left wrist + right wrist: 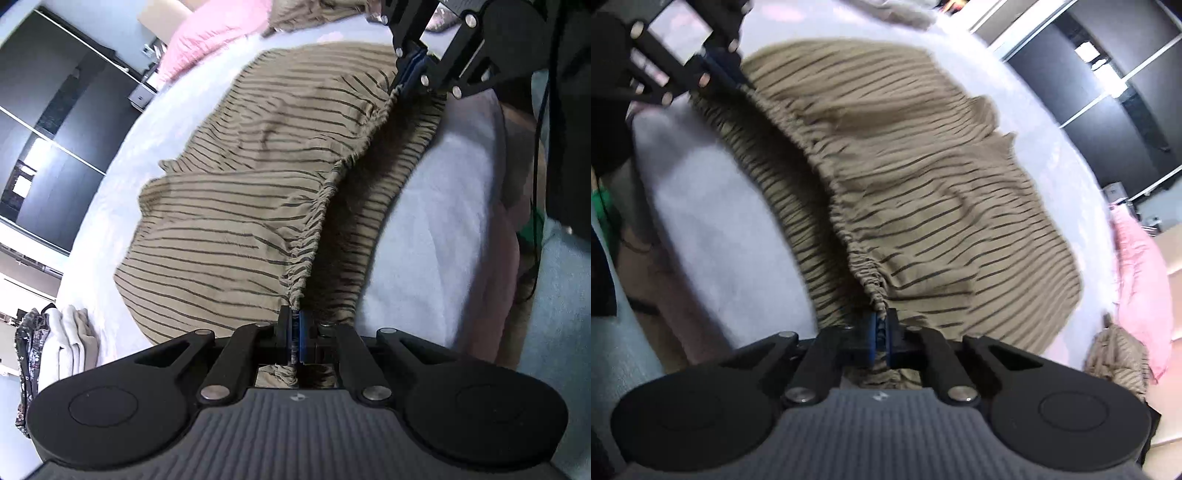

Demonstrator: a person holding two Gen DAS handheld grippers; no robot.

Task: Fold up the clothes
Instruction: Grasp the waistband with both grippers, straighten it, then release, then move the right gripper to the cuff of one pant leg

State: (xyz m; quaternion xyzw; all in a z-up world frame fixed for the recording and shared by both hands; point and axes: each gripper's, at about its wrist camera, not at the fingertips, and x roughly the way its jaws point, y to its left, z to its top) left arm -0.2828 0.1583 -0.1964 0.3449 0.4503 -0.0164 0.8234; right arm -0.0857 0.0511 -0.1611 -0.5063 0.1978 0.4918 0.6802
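Tan trousers with thin dark stripes (258, 206) (942, 192) lie spread on a white bed, their gathered elastic waistband (332, 192) (827, 192) stretched taut between both grippers. My left gripper (296, 321) is shut on one end of the waistband. My right gripper (882, 321) is shut on the other end. Each gripper shows in the other's view: the right gripper (406, 79) at the top right, the left gripper (720, 74) at the top left. The waistband's held edge is lifted above the layer beneath, which lies in shadow.
The white bed cover (436, 206) (713, 221) surrounds the garment. A pink pillow (207, 40) (1141, 280) lies at the bed's head beside another striped tan garment (1119, 358). Folded clothes (62, 339) are stacked at the bed's edge. Dark wardrobe doors (48, 122) stand beyond.
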